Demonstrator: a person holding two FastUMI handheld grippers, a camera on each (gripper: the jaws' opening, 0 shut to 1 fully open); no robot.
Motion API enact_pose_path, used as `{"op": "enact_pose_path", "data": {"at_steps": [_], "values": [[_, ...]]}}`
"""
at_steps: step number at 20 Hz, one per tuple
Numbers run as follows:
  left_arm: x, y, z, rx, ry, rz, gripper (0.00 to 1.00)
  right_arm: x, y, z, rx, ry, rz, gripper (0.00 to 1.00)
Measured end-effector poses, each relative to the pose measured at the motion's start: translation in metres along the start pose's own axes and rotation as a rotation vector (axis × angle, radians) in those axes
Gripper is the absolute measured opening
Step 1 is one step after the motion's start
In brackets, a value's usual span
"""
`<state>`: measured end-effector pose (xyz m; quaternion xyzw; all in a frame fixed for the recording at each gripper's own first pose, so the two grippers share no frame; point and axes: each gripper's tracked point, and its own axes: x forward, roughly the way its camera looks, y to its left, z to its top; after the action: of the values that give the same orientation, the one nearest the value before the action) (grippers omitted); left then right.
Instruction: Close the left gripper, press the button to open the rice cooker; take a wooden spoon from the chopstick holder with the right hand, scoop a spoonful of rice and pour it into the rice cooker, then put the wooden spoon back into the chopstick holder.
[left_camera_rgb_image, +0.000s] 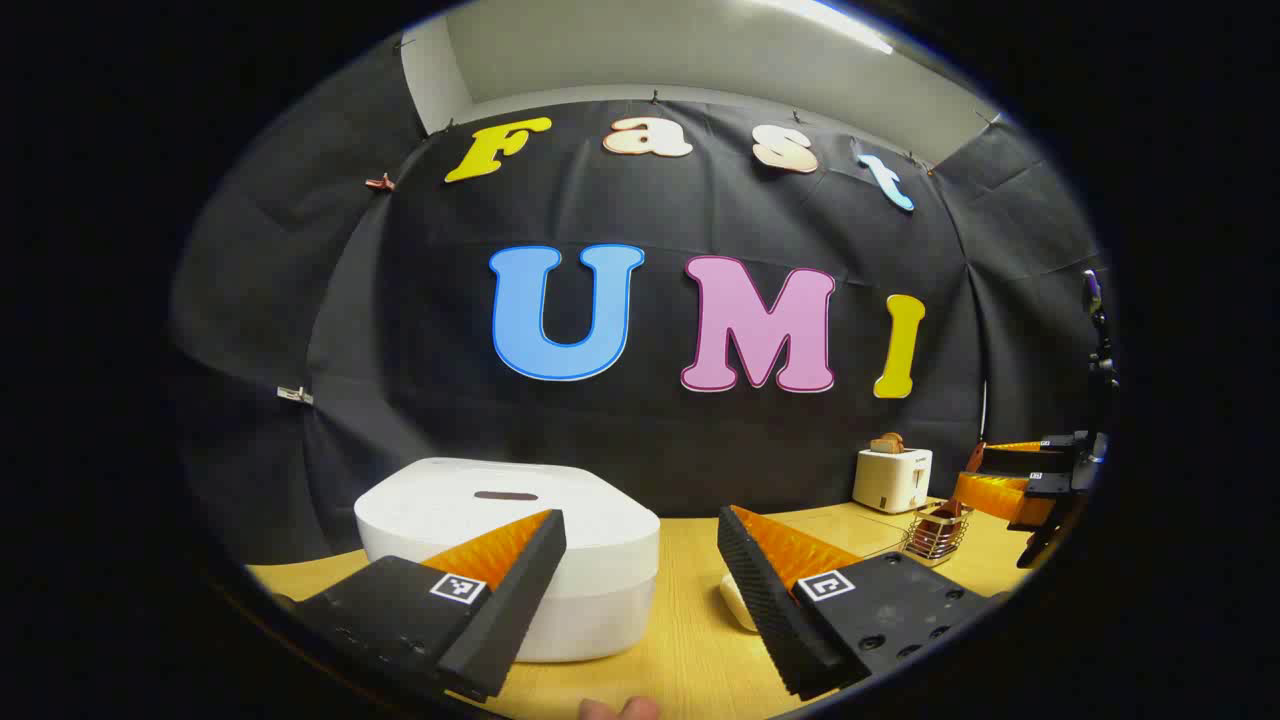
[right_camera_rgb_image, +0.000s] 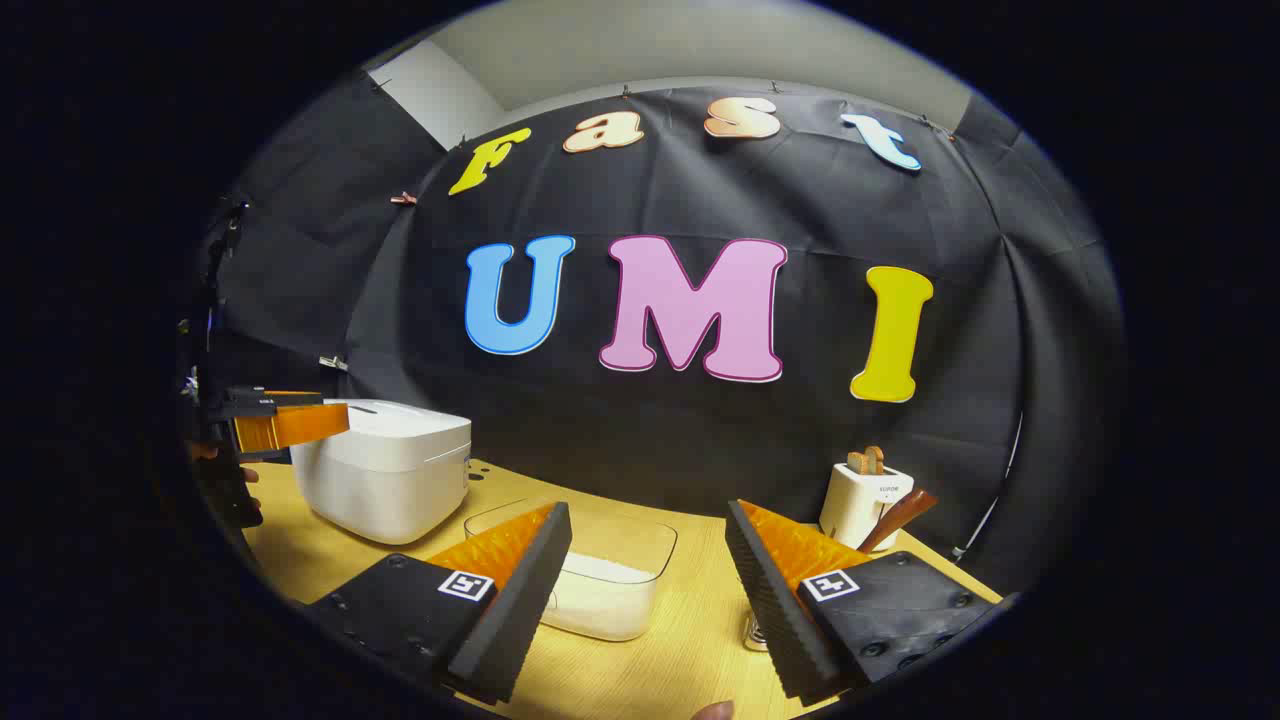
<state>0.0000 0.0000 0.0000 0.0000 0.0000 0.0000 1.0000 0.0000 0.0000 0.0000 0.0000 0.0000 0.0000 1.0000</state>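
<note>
Both our tongs, left tongs (left_camera_rgb_image: 640, 590) and right tongs (right_camera_rgb_image: 648, 590), gape; unless the left closes, we may miss the rice cooker (left_camera_rgb_image: 510, 545) button.

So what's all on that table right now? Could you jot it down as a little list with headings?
Rice cooker: white, lid closed, on the wooden table
Rice container: clear, holds white rice, beside the cooker
Chopstick holder: wire basket with the wooden spoon standing in it
Toaster: white, bread in its slots, at the back
Left gripper: open, in front of the cooker, holding nothing
Right gripper: open, facing the rice container, holding nothing
Task progress: not started
</note>
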Motion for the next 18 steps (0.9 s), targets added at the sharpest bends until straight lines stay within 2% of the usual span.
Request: {"op": "enact_pose_path", "data": {"at_steps": [15, 18], "values": [[0.001, 0.007, -0.001, 0.029, 0.009, 0.026, 0.97, -0.002, -0.003, 0.005, 0.009, -0.028, -0.007, 0.95], [0.005, 0.015, 0.009, 0.08, -0.001, 0.043, 0.97, -0.002, -0.003, 0.005, 0.005, -0.026, -0.008, 0.95]]}}
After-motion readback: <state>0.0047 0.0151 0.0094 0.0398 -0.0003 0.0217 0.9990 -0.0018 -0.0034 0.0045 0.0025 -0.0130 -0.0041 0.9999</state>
